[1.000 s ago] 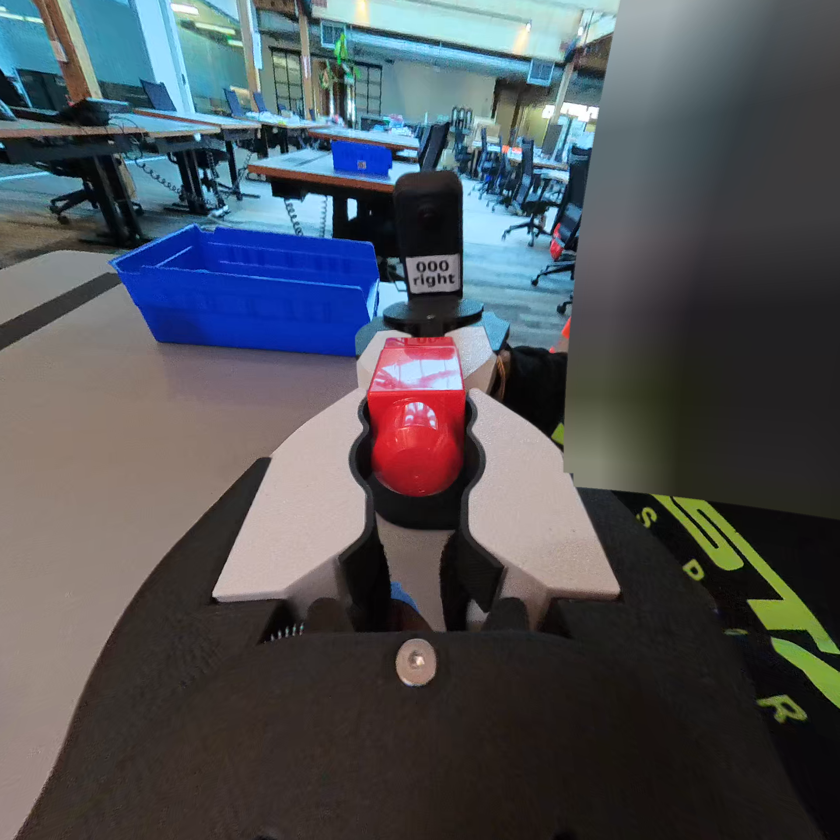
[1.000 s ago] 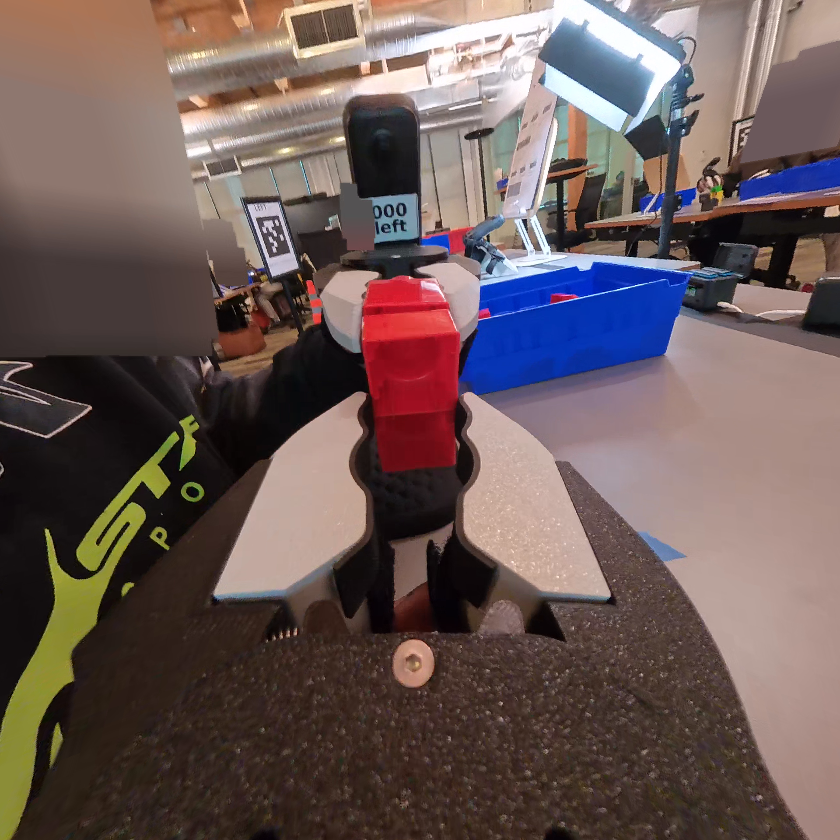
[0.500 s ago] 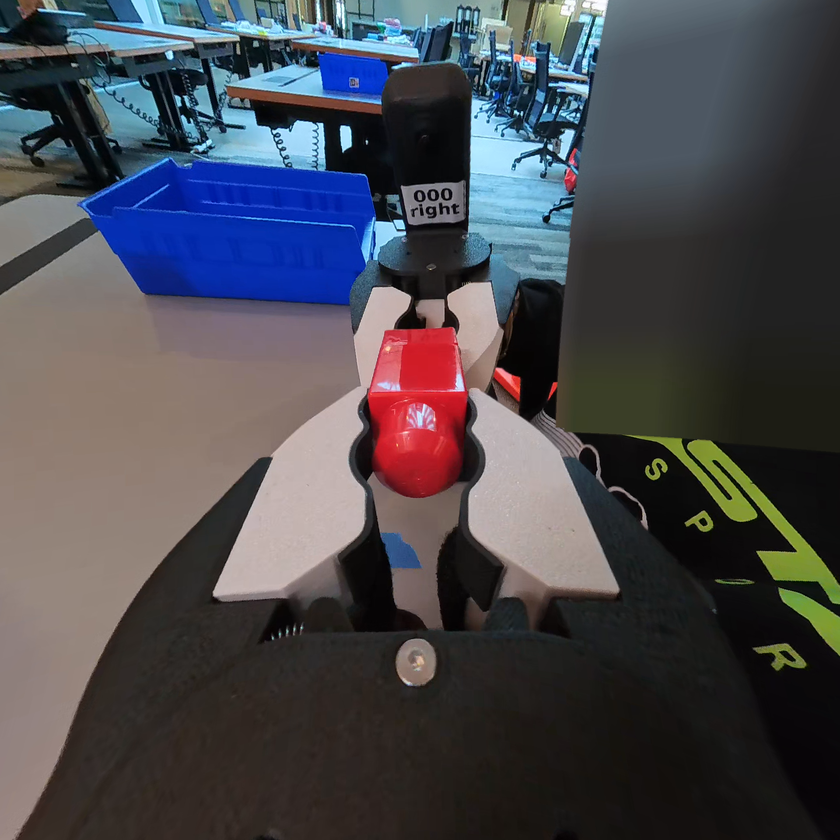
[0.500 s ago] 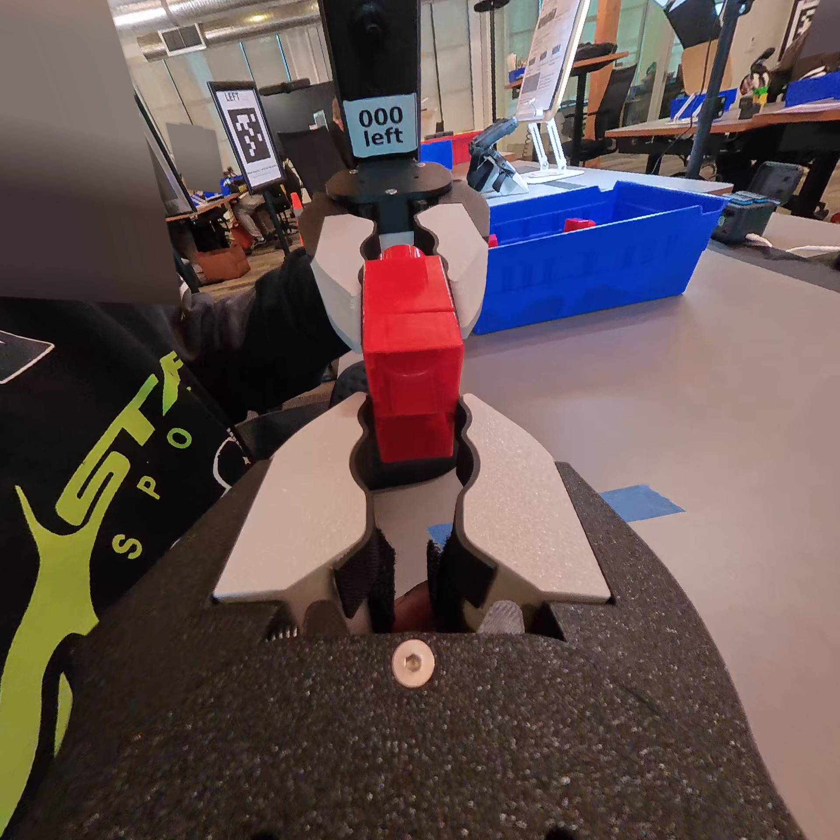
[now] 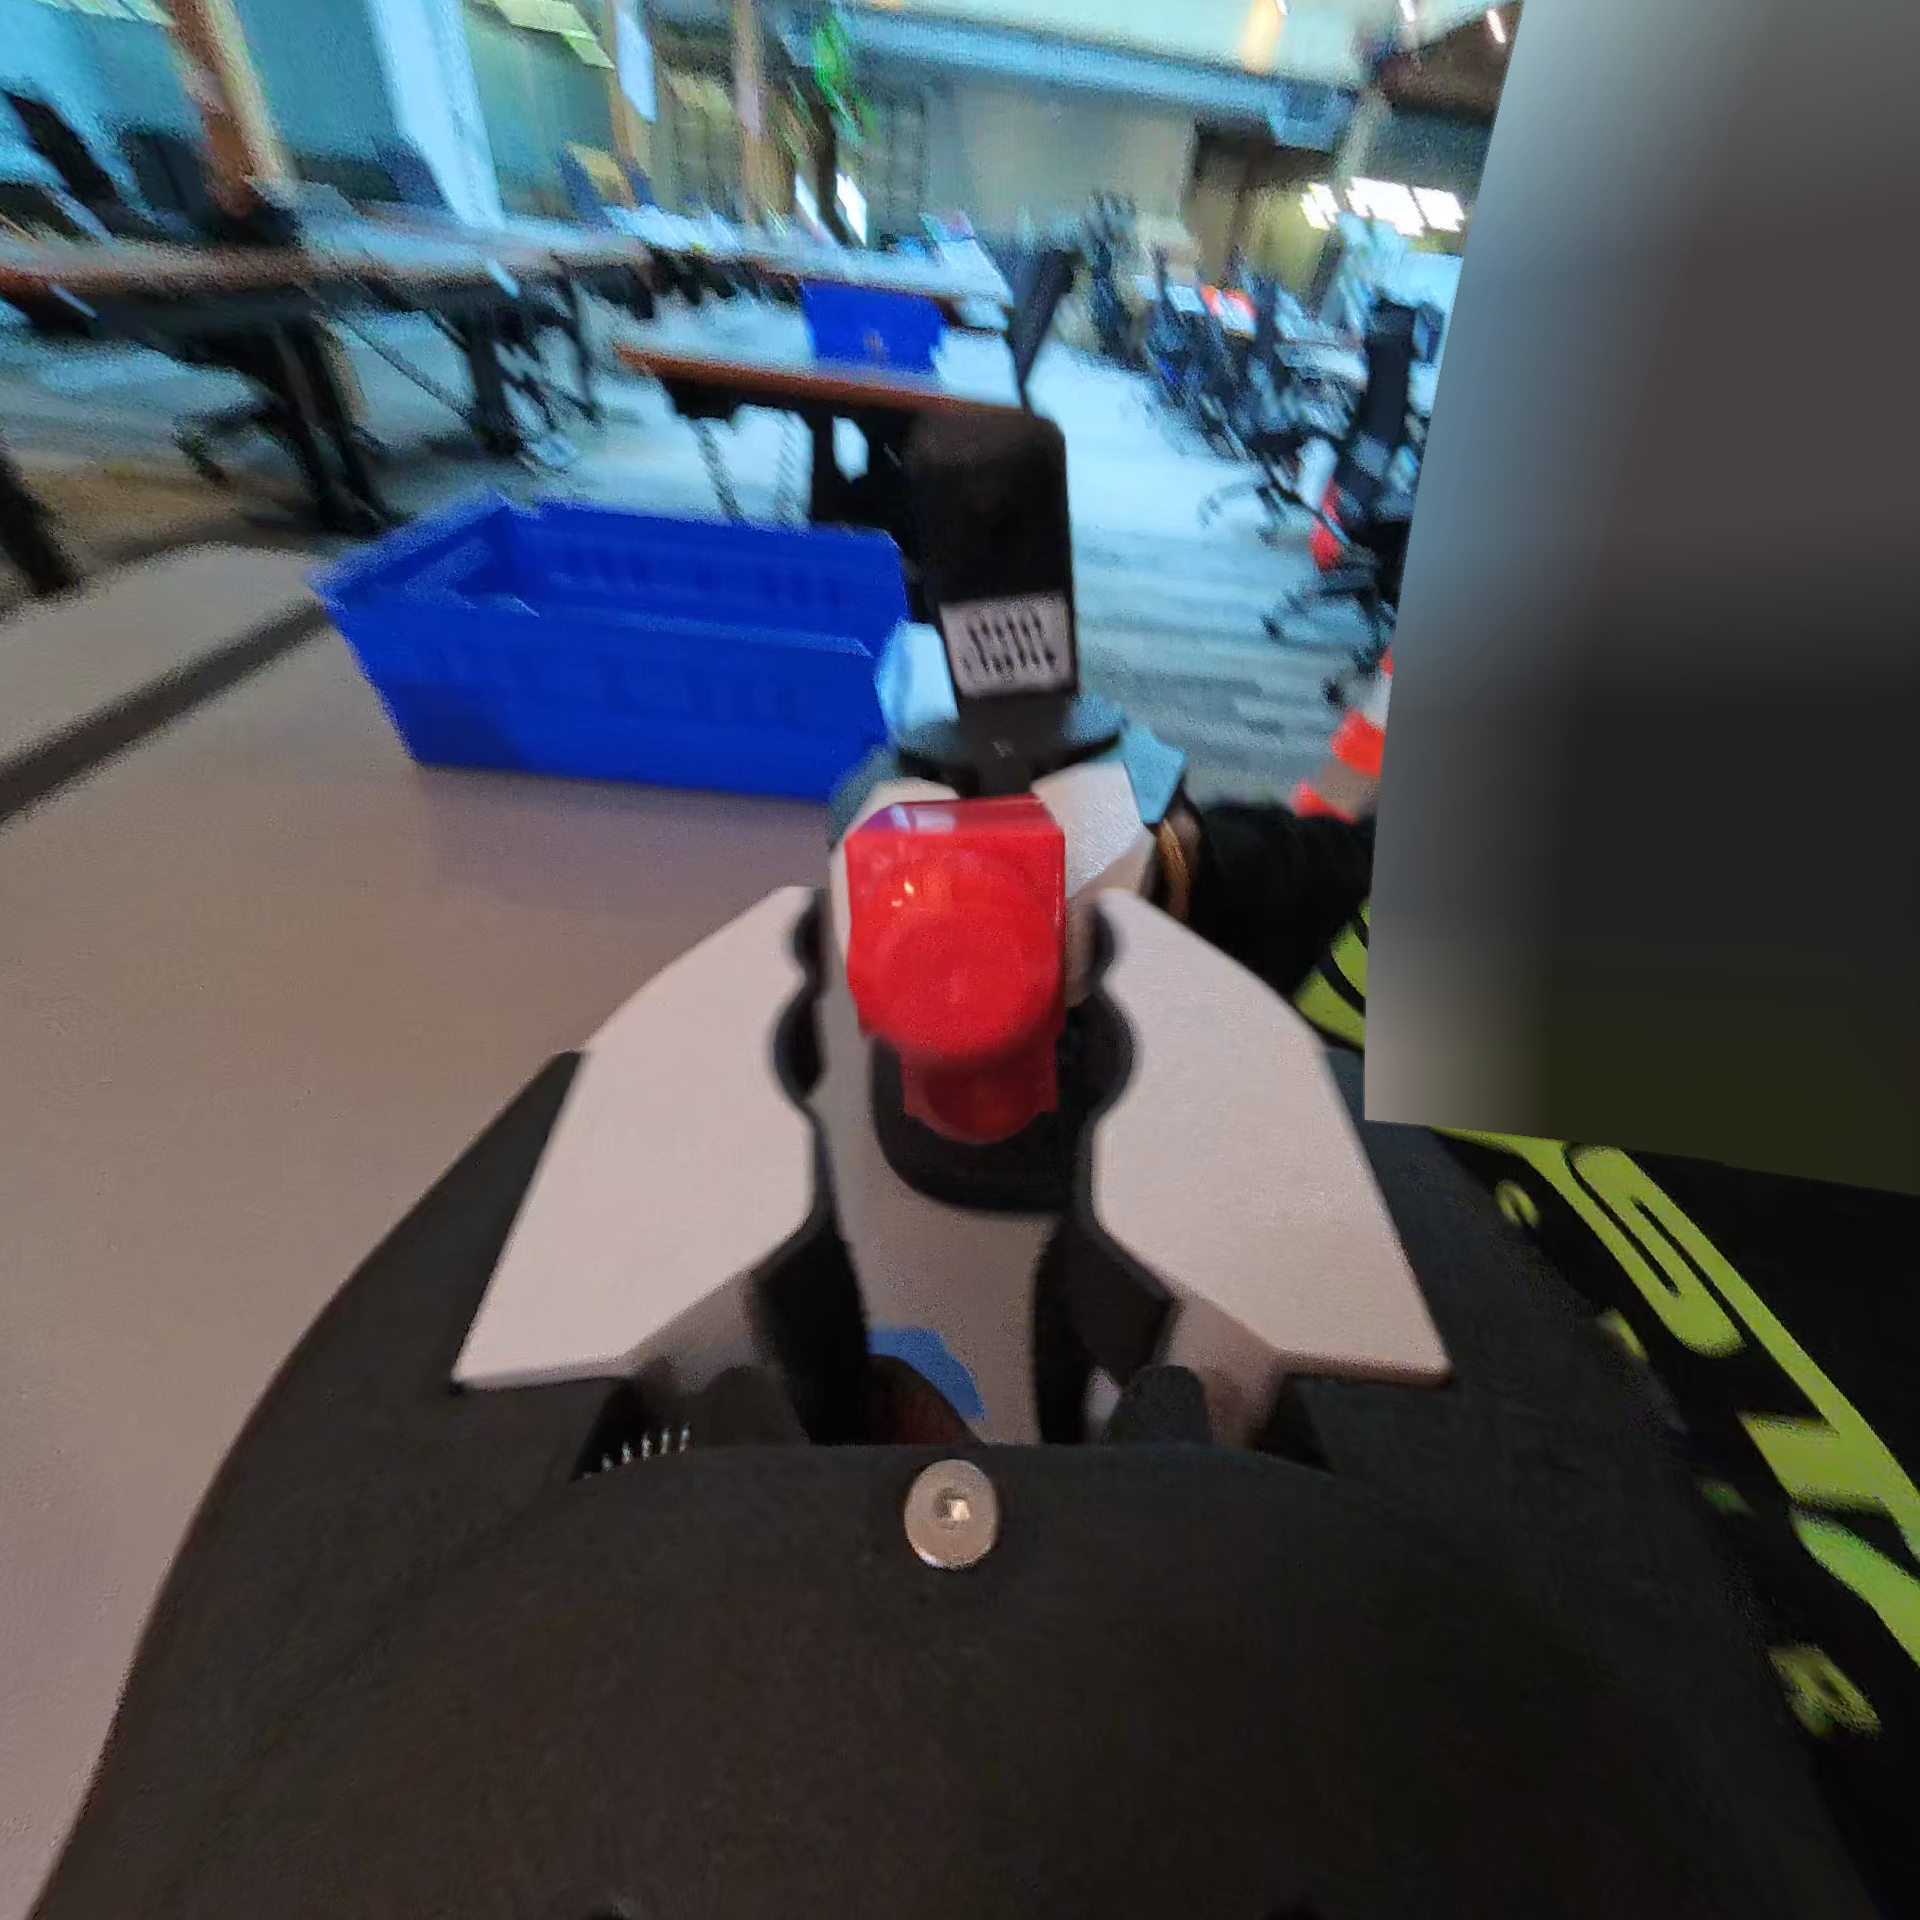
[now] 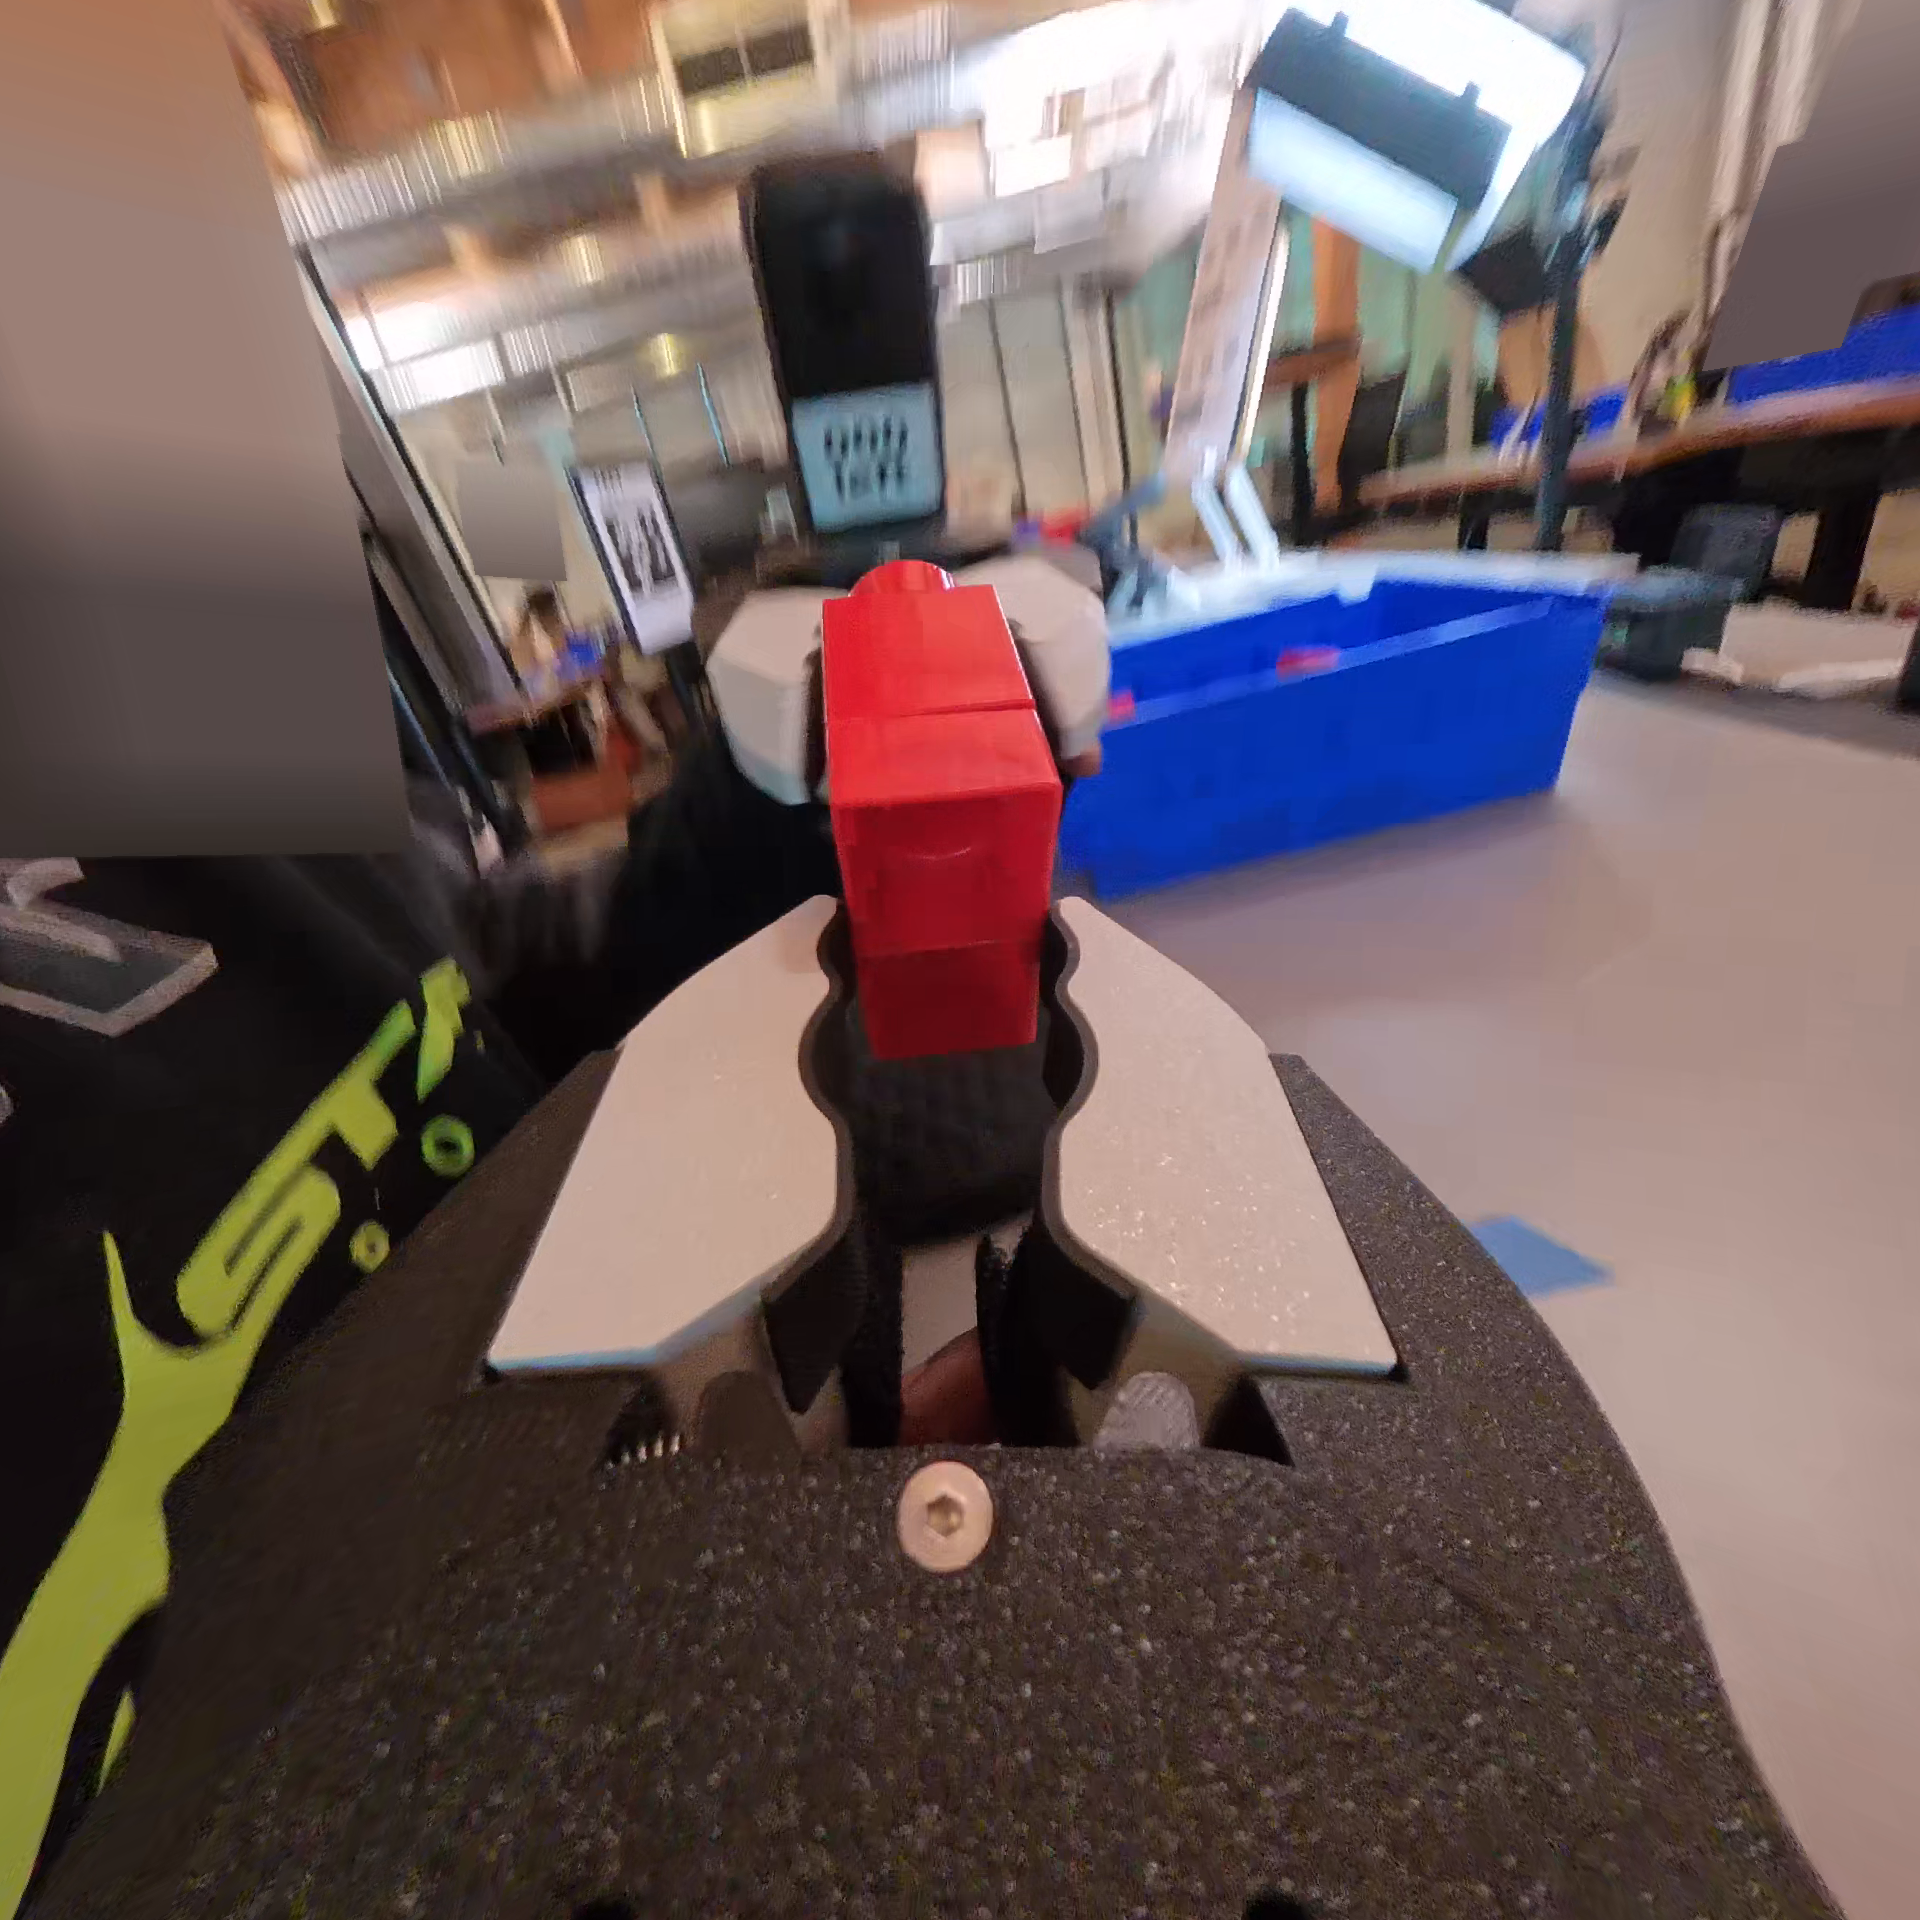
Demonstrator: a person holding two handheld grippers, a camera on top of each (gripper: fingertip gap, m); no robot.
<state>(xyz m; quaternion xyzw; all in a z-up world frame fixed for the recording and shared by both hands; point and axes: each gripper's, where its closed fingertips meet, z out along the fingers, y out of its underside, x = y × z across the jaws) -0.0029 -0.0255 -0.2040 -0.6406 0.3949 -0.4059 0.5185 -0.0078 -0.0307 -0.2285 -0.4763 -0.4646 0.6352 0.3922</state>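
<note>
Left wrist view: the left tongs (image 5: 956,920) have widened. Half a second ago both fingers (image 5: 717,1049) pressed on the stud end of the red block stack (image 5: 951,966); now they stand apart, with a dark gap visible on each side of it. The stack therefore lies between these tongs without being gripped by them. It hangs above the table (image 5: 260,987), its far end seated in the right tongs beyond. To the far left, a blue bin (image 5: 623,665) stands on the table; motion blur hides its interior, so its contents cannot be determined. Right wrist view: the right tongs (image 6: 945,925) are unchanged, clamped on the near end of the red block stack (image 6: 940,810), both fingers (image 6: 1153,1091) bearing on its sides. By this evidence, the stack is now carried by the right tongs alone. At the far right, a second blue bin (image 6: 1330,769) rests on the table and contains at least one small red piece (image 6: 1309,660).
</note>
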